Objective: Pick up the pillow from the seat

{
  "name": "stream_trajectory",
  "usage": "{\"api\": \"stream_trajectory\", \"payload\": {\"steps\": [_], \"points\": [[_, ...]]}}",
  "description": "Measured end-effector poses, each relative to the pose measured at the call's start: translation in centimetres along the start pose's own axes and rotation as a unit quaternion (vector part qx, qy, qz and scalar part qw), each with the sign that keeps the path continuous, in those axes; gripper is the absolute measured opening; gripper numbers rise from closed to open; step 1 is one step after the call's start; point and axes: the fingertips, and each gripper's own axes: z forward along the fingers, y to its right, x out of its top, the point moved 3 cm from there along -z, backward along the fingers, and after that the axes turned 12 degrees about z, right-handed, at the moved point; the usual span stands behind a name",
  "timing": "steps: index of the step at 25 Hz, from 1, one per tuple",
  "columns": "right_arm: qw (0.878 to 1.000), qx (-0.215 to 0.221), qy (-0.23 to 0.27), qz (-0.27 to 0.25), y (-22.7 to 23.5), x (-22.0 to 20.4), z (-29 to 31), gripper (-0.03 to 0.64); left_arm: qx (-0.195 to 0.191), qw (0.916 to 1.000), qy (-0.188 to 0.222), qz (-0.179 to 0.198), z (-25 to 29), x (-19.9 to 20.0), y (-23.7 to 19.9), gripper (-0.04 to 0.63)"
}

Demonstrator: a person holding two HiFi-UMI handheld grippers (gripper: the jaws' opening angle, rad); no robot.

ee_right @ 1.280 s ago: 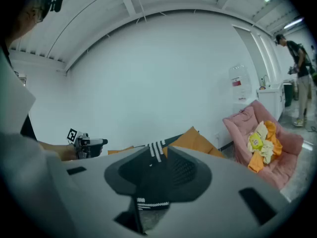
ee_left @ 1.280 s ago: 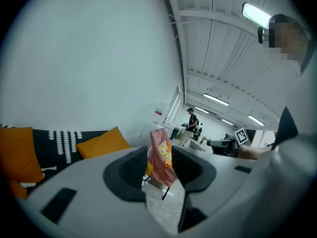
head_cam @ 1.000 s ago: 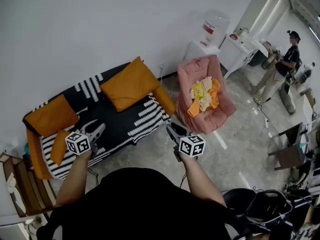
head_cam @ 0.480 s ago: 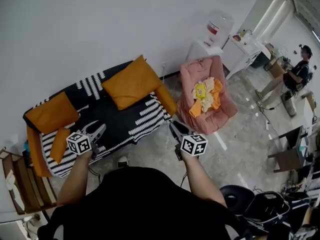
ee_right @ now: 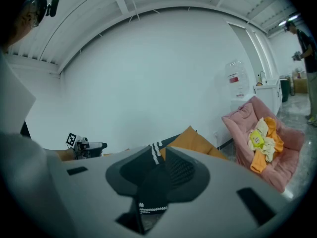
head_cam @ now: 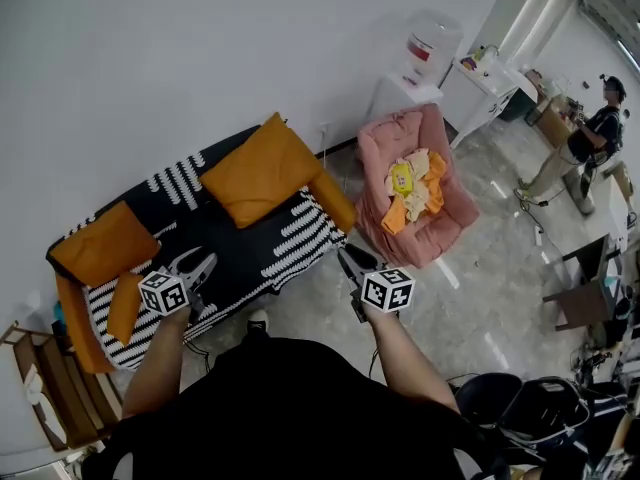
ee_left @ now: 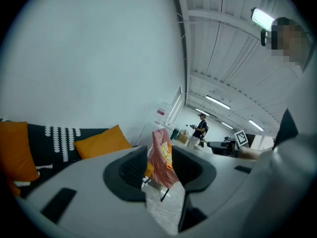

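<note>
A large orange pillow (head_cam: 262, 168) leans on the black-and-white striped sofa (head_cam: 255, 253); it also shows in the left gripper view (ee_left: 101, 141) and the right gripper view (ee_right: 190, 139). A second orange pillow (head_cam: 105, 243) sits at the sofa's left end. My left gripper (head_cam: 205, 261) hovers over the sofa's front edge, open and empty. My right gripper (head_cam: 345, 256) hangs over the floor between the sofa and a pink armchair (head_cam: 440, 223), shut on nothing. Both are well short of the pillows.
The pink armchair holds yellow and orange clothes (head_cam: 410, 186). A water dispenser (head_cam: 430, 46) and a white cabinet (head_cam: 398, 96) stand at the wall behind it. A person (head_cam: 590, 143) stands far right. A wooden shelf (head_cam: 40, 393) is at the lower left.
The head view has shifted a little, so sofa and armchair sit slightly further right. The person at the far right has walked further away. Both grippers hold about the same places.
</note>
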Motion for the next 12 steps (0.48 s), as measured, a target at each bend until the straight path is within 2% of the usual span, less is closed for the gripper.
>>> {"api": "stream_trajectory", "payload": {"steps": [12], "points": [[1.0, -0.016, -0.009, 0.016, 1.5, 1.0, 4.5, 0.089, -0.013, 0.9997, -0.019, -0.006, 3.9, 1.1, -4.8, 0.16]]}}
